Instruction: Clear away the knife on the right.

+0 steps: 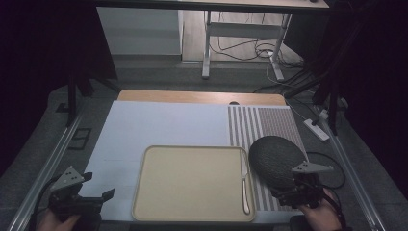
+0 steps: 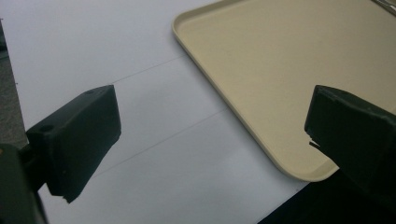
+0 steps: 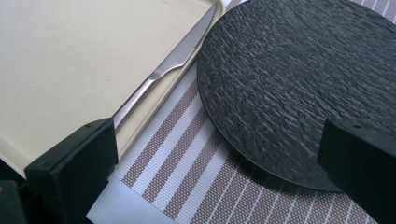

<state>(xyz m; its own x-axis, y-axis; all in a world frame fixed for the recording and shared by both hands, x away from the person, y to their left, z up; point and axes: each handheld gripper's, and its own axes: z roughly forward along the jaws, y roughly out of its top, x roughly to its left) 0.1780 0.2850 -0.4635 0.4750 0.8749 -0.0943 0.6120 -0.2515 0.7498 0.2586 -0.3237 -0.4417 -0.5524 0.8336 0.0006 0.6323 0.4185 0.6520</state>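
The beige tray (image 1: 192,185) sits at the table's near edge, with a knife (image 1: 245,185) lying along its right rim. Just right of the tray, a dark plate (image 1: 275,156) rests on a striped mat (image 1: 269,126). Left gripper (image 1: 98,197) and right gripper (image 1: 284,192) are both released, holding nothing; apparently nothing is started yet.

A dim lab or test room set up for recording is suggested. Dark curtains (image 1: 43,43) are hung at left and right. At the far side, a white metal-legged desk frame (image 1: 208,43) is seen on grey carpet, with loose black cables (image 1: 250,48) and a white power strip (image 1: 316,129) left on the floor.
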